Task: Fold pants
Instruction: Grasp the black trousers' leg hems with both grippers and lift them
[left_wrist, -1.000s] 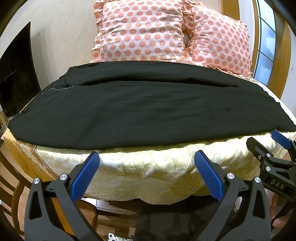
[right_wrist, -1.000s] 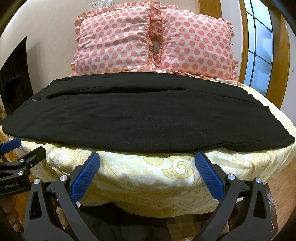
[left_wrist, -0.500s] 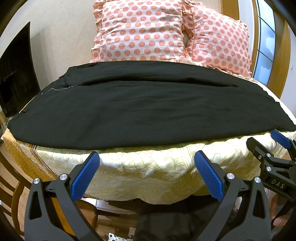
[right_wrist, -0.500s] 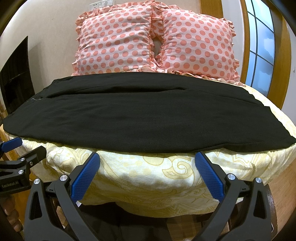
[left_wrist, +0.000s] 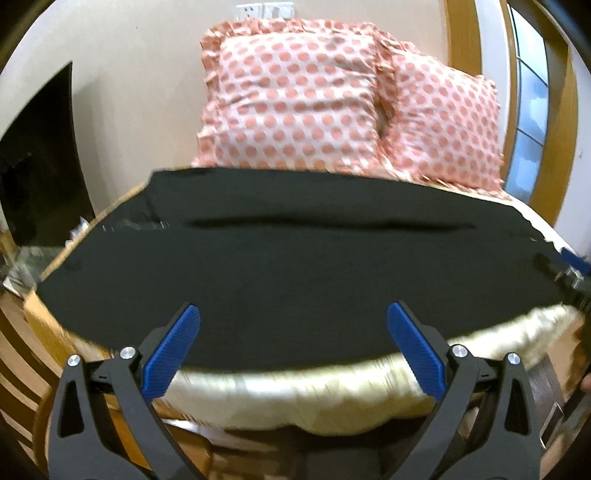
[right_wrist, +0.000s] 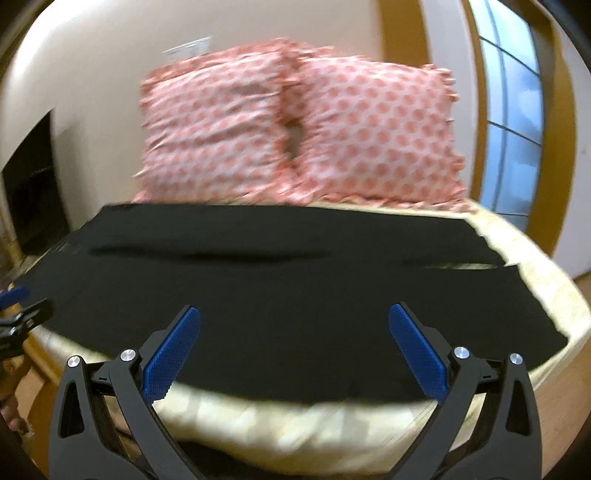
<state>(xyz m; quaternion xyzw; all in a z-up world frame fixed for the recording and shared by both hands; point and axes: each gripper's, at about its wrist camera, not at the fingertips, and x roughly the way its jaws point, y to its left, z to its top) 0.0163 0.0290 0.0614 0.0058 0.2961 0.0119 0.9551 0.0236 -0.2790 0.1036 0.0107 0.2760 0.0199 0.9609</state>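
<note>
Pants (left_wrist: 295, 258), black, lie spread flat across the bed (left_wrist: 332, 391) in the left wrist view, long axis running left to right, near edge following the bed's front edge. A dark crease runs lengthwise through the upper half of the cloth. The left gripper (left_wrist: 293, 343) hangs over the near edge of the pants, jaws spread wide, blue pads (left_wrist: 171, 354) empty; contact with the cloth cannot be told. The yellow patterned bedspread (left_wrist: 461, 332) shows as a blurred band below the pants. Two pink polka-dot pillows (left_wrist: 295, 103) stand against the wall behind. The right gripper (left_wrist: 570, 275) is partly visible at the right frame edge, over the right end of the pants. A window (left_wrist: 528, 122) sits far right.

Right wrist view: the same pants (right_wrist: 295, 288) fill the middle, right end cut ragged-looking by blur against the bedspread (right_wrist: 535, 266). The right gripper (right_wrist: 295, 343) is over the near hem, jaws spread wide, nothing between them. The left gripper (right_wrist: 16, 310) shows at the left edge near the left end of the pants. Pillows (right_wrist: 303, 129) are blurred behind.
</note>
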